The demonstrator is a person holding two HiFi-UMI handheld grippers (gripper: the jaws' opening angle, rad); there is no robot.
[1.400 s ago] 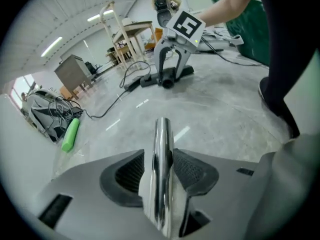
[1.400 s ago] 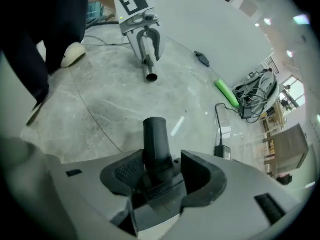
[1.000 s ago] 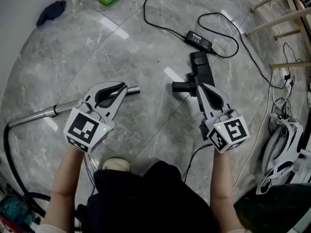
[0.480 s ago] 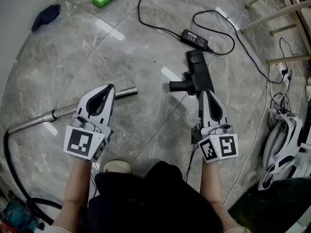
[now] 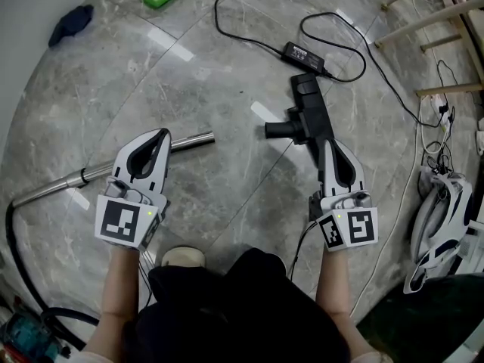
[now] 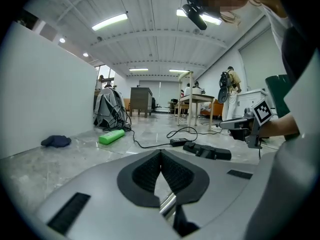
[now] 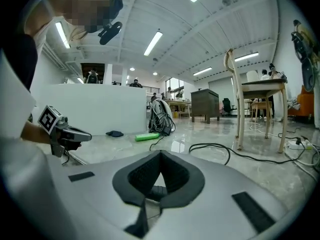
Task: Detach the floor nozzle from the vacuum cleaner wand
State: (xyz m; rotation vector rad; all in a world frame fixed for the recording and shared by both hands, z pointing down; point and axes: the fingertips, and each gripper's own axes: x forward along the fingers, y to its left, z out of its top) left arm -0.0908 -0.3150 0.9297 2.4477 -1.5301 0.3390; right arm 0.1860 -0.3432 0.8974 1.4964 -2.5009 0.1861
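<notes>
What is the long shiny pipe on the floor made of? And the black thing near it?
The pipe looks like polished metal: silvery, with bright glints. The black thing, a vacuum nozzle, is probably matte plastic: moulded shape, hardly any shine.

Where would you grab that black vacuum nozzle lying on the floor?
Probably by the short round neck of the black floor nozzle, sticking out sideways toward the silver metal wand: come from above, jaws across it. Its long flat head looks too wide.
</notes>
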